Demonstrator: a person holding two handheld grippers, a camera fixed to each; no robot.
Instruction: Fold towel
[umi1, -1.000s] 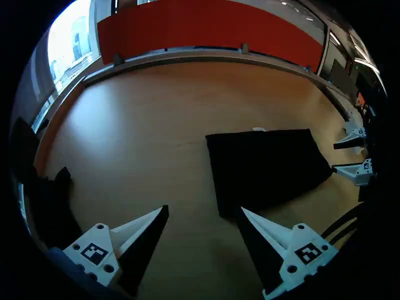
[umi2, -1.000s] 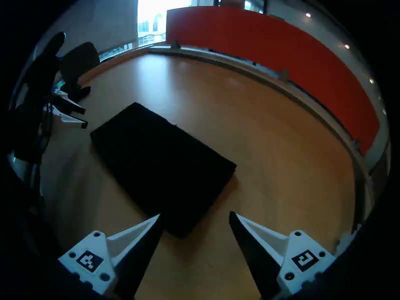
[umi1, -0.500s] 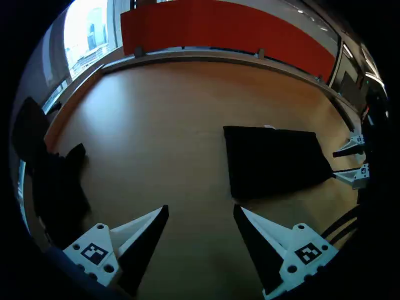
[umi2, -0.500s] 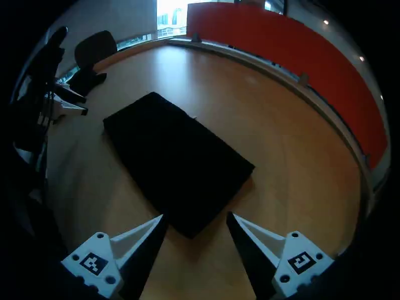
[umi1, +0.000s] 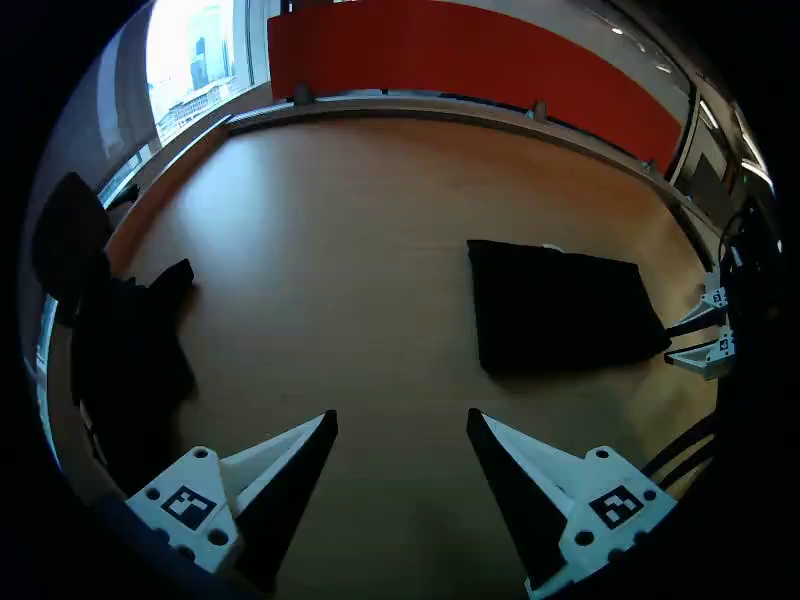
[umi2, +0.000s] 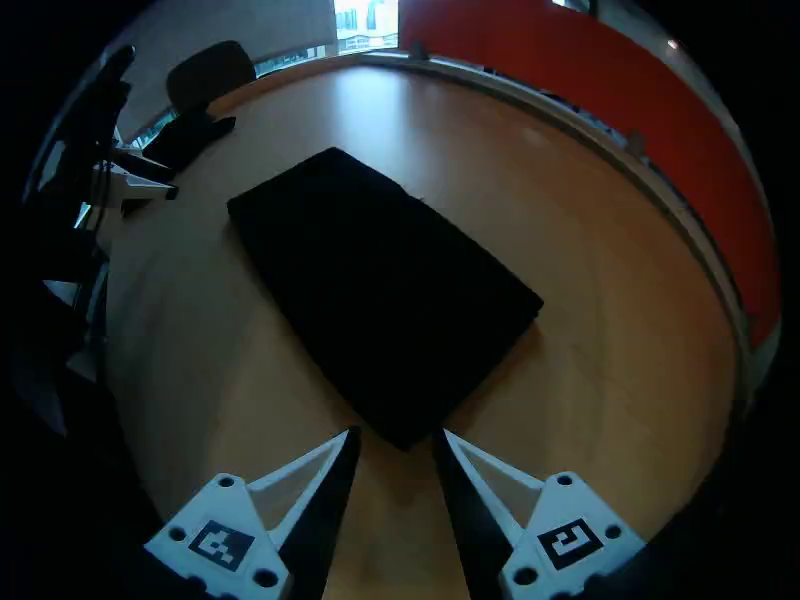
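towel (umi1: 560, 305) is being seen as a flat black rectangle, already folded, lying on the wooden table (umi1: 330, 250), right of centre in the left gripper view. left claw (umi1: 400, 430) is being held low over bare wood, well apart from the towel, with its two white fingers spread wide and nothing being gripped between them. right claw (umi2: 395, 435) is being held at the towel's near corner, its fingers set with only a narrow gap between them. that corner of the cloth is being seen just ahead of the tips and in line with the gap. neither finger is being shown pressing on the cloth, and whether the tips are touching it cannot be told. in the left gripper view the right claw is also being seen far off at the right edge, its tips just beside the towel's right-hand corner. in the right gripper view the left claw is being seen at the far left, apart from the towel's left corner. a red panel (umi1: 450, 50) is being seen running along the table's far edge, with a bright window (umi1: 195, 70) beside it. a dark chair (umi1: 70, 240) and a dark bundle (umi1: 130, 360) are being noted at the table's left edge.
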